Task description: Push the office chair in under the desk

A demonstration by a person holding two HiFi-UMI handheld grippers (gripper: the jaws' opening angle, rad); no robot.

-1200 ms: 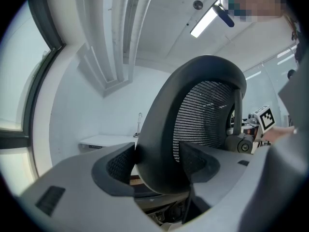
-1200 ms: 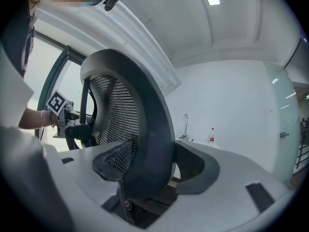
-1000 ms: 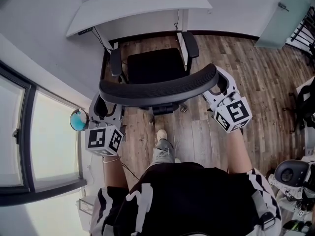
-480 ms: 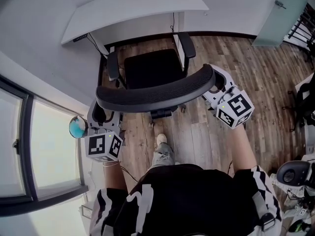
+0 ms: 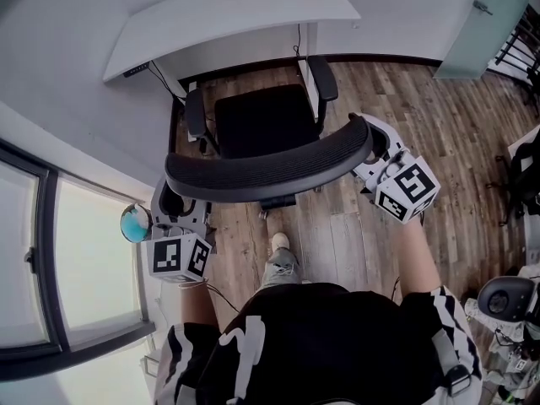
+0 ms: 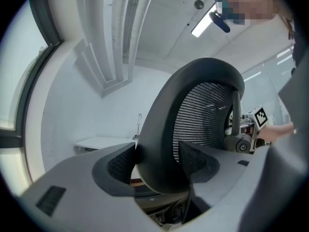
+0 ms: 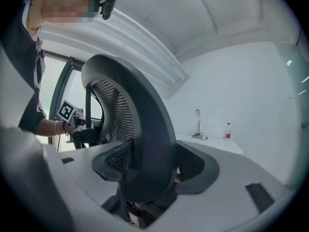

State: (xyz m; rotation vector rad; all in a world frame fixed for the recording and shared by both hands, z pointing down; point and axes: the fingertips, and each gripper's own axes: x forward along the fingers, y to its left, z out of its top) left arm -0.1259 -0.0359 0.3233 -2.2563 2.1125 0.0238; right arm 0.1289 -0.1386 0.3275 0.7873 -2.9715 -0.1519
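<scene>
A white surface (image 5: 245, 11) is standing against the wall on a wood floor (image 5: 396, 99), well ahead of both pairs of jaws. The office chair (image 5: 261, 121) is sitting just short of it, its seat pointing at the gap beneath but not yet under. The left gripper (image 5: 175, 197) and the right gripper (image 5: 377, 148) are each clamping one end of the curved backrest (image 5: 270, 165), whose rim is filling the space between each pair of jaws. Trouble is most likely coming from the swivel: an uneven push would be turning the seat and sending the armrest (image 5: 323, 77) ahead of the right jaws into the leg (image 5: 310, 45) of the surface, which is looking close to its line. The rim is smooth and rounded, so the jaws may be slipping off under a hard shove. A cable (image 5: 173, 76) hanging ahead of the left jaws could be snagging a castor, though the wheels are hidden.
</scene>
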